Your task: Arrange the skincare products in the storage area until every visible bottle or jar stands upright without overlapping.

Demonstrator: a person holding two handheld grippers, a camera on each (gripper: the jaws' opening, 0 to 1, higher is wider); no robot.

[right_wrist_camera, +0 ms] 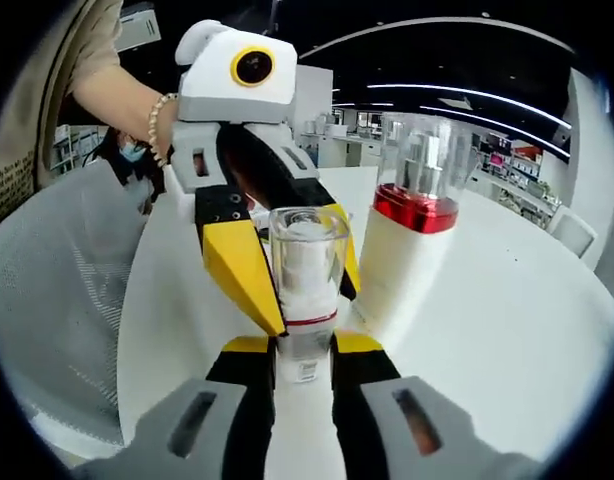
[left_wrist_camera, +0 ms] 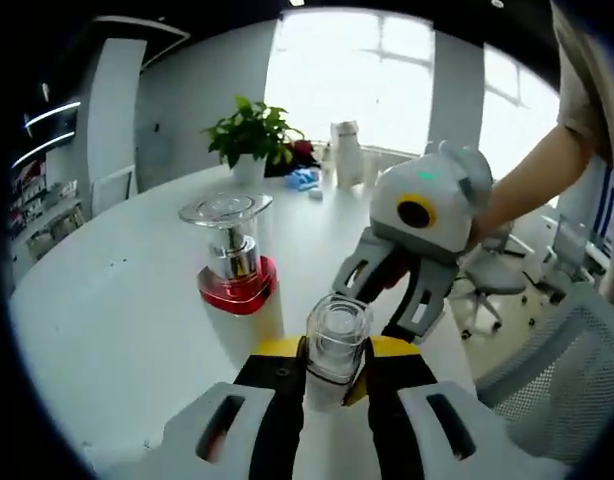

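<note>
While both grippers, left (left_wrist_camera: 332, 375) and right (right_wrist_camera: 305, 350), clamp one clear bottle (left_wrist_camera: 337, 345) upright nr table (left_wrist_camera: 117, 330) edge; red-collared bottle (left_wrist_camera: 235, 262) stands apart; release left.

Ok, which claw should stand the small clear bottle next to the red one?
Left, probably: the left claw flanks the small bottle, with the red-collared bottle just ahead; the right claw reaches across.
</note>
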